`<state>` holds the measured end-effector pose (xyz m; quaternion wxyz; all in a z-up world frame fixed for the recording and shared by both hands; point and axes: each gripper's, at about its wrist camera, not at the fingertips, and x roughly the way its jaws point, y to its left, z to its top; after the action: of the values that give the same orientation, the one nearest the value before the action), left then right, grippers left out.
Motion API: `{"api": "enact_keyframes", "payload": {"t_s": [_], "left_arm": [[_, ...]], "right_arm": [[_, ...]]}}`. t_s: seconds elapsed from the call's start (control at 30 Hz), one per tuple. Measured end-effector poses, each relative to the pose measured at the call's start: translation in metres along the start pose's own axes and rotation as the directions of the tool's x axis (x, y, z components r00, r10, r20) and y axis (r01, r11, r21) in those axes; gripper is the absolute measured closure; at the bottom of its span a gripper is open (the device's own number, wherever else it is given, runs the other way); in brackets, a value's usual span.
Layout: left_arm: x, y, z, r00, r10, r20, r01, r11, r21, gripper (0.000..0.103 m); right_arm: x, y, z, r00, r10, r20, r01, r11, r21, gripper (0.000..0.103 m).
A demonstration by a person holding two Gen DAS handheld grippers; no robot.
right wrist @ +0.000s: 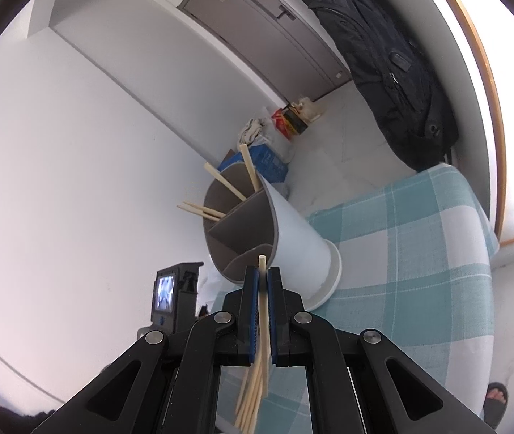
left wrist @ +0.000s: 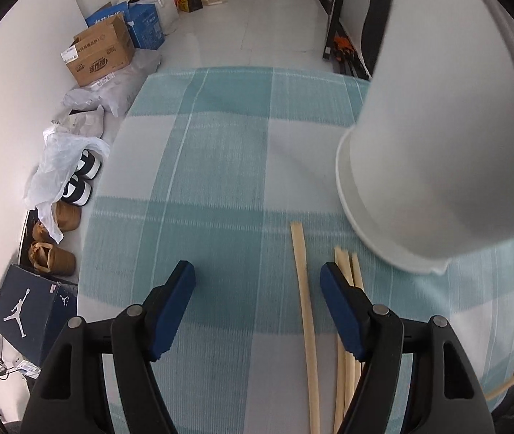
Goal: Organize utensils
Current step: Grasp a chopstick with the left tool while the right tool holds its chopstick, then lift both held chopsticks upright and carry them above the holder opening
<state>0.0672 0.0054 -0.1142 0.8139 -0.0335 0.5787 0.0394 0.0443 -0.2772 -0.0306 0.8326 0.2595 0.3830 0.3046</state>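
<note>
A white utensil holder (left wrist: pixel 437 144) with a grey divided inside stands on the teal plaid tablecloth (left wrist: pixel 220 144), close by on the right. My left gripper (left wrist: pixel 257 271) points down at the cloth and is open. One pale chopstick (left wrist: pixel 305 307) lies loose between its fingers, and several more chopsticks (left wrist: pixel 345 271) lie under the right finger. In the right wrist view my right gripper (right wrist: pixel 263 275) is shut on a bundle of chopsticks (right wrist: pixel 262 325), whose tips point at the holder (right wrist: pixel 300 238). Several chopsticks (right wrist: pixel 228 184) stick out of its compartments.
Cardboard boxes (left wrist: pixel 101 54), plastic bags and shoes (left wrist: pixel 79 181) line the floor along the white wall left of the table. The table's far edge (left wrist: pixel 257 68) curves across the view. A black backpack (right wrist: pixel 394 72) hangs at the right. A person's sandalled foot (right wrist: pixel 497 396) shows by the table.
</note>
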Motion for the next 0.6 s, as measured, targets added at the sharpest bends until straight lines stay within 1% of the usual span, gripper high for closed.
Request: {"api": "enact_keyframes", "payload": {"t_s": [0.1, 0.13, 0.17, 0.2, 0.27, 0.3, 0.33, 0.37, 0.43, 0.5, 0.6], "left_arm": [[0.001, 0.000, 0.003, 1.000, -0.001, 0.004, 0.001, 1.000, 0.014, 0.036], [0.000, -0.001, 0.004, 1.000, -0.001, 0.004, 0.000, 1.000, 0.016, 0.042], [-0.001, 0.000, 0.005, 1.000, -0.001, 0.010, 0.001, 1.000, 0.019, 0.051], [-0.002, 0.001, 0.006, 1.000, -0.002, 0.011, 0.001, 1.000, 0.017, 0.055], [-0.002, 0.001, 0.008, 1.000, -0.003, 0.013, 0.002, 1.000, 0.016, 0.069], [-0.003, 0.002, 0.008, 1.000, -0.005, 0.016, 0.005, 1.000, 0.018, 0.073], [-0.003, 0.002, 0.009, 1.000, -0.011, 0.014, 0.010, 1.000, 0.020, 0.082], [-0.003, 0.002, 0.009, 1.000, -0.021, 0.010, 0.020, 1.000, 0.022, 0.097], [-0.003, 0.003, 0.009, 0.998, -0.068, -0.005, 0.068, 0.998, 0.009, 0.099], [-0.005, 0.004, 0.008, 0.998, -0.070, -0.002, 0.070, 0.997, 0.008, 0.101], [-0.010, 0.009, 0.006, 0.994, -0.112, 0.015, 0.113, 0.993, -0.032, 0.101]], "right_arm": [[0.002, -0.001, 0.002, 1.000, 0.004, -0.006, -0.004, 1.000, 0.009, 0.099], [0.003, -0.002, 0.003, 1.000, 0.005, -0.008, -0.005, 1.000, 0.011, 0.099], [0.003, -0.002, 0.003, 1.000, 0.007, -0.010, -0.007, 1.000, 0.011, 0.099], [0.004, -0.002, 0.003, 1.000, 0.008, -0.012, -0.008, 1.000, 0.011, 0.099], [0.004, -0.001, 0.004, 1.000, 0.009, -0.012, -0.009, 1.000, 0.009, 0.099], [0.005, -0.001, 0.004, 1.000, 0.009, -0.012, -0.009, 1.000, 0.010, 0.099], [0.006, -0.001, 0.004, 1.000, 0.009, -0.014, -0.009, 1.000, 0.009, 0.099], [0.006, -0.001, 0.005, 1.000, 0.007, -0.014, -0.006, 1.000, 0.007, 0.099], [0.006, -0.002, 0.005, 1.000, 0.003, -0.014, -0.003, 1.000, 0.009, 0.099], [0.007, -0.002, 0.005, 1.000, -0.003, -0.012, 0.003, 1.000, 0.007, 0.099], [0.006, 0.001, 0.005, 1.000, -0.018, -0.006, 0.017, 1.000, -0.005, 0.099]]}}
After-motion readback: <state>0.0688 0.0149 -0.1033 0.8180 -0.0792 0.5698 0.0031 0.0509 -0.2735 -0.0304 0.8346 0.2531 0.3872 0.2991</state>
